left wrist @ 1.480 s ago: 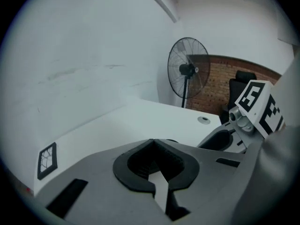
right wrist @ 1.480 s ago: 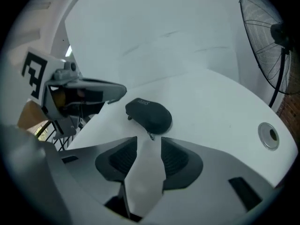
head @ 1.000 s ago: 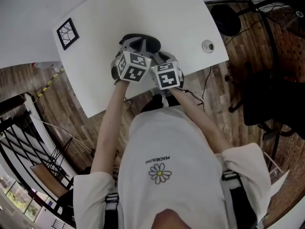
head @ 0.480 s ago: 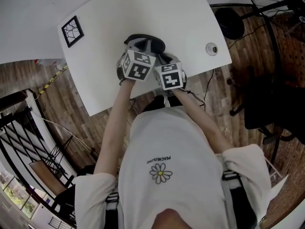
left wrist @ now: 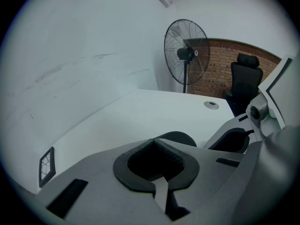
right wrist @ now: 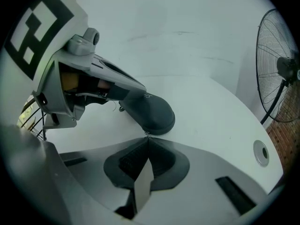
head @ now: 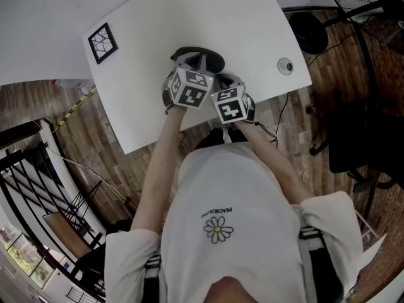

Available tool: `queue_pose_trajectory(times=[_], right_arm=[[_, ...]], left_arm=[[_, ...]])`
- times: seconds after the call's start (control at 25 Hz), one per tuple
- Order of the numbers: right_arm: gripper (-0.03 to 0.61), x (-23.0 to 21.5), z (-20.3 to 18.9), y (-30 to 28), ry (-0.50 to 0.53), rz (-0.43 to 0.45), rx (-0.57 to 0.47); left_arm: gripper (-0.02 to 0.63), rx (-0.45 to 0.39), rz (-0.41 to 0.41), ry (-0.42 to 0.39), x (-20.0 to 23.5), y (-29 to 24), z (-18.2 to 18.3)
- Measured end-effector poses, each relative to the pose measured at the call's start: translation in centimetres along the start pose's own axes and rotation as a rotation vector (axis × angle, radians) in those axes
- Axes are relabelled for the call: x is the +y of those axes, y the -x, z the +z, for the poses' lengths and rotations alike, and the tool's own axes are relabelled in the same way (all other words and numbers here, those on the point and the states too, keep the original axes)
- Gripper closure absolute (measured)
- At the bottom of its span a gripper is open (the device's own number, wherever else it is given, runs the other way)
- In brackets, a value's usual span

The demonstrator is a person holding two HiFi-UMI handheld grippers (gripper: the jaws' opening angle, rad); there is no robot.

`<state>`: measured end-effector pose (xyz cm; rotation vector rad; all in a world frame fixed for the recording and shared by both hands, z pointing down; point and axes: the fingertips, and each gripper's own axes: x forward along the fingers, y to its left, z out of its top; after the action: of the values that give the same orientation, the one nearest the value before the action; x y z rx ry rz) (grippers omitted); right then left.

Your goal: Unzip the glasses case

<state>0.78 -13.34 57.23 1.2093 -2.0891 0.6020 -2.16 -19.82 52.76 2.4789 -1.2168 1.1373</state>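
glasses case (right wrist: 154,112): dark, rounded, lying flat on the white counter (head: 145,100), close to the edge nearest the person and right in front of both sets of tongs
left tongs (left wrist: 154,140): clenched tight with the tips butted up against one end of the case; honestly can't tell if they've pinched anything
right tongs (right wrist: 147,137): jaws have just been closing, and now they're clamped on the tiny metal zip pull (right wrist: 146,133) at the case's other end
spacing: both tongs sit side by side, nearly touching
marker card (head: 102,43): black-and-white square near the counter's left corner, well apart from the case
cable hole (head: 285,65): off to the right, by the counter's edge
fan (right wrist: 281,74): standing on the floor beyond the counter
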Motion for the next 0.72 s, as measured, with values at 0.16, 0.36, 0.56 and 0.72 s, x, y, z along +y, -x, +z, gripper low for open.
queue_pose_trajectory(times=[0.16,0.36,0.56,0.72], right_arm=[[0.571,-1.1,-0.4,0.4,-0.016,-0.034,0.019],[0.571,-3.5,-0.1,0.8,0.029,-0.093,0.011],[0.572,-4.9,1.0,0.7,0.162,-0.124,0.004],[0.572,-7.5,4.4,0.8,0.215,-0.056,-0.082]], left_arm=[[0.600,0.002,0.006,-0.004,0.0,-0.1,-0.1],[0.600,0.004,0.017,-0.021,-0.1,-0.1,-0.2],[0.600,0.016,0.001,-0.042,-0.2,-0.1,-0.1],[0.600,0.017,-0.001,-0.036,0.0,-0.1,-0.2]])
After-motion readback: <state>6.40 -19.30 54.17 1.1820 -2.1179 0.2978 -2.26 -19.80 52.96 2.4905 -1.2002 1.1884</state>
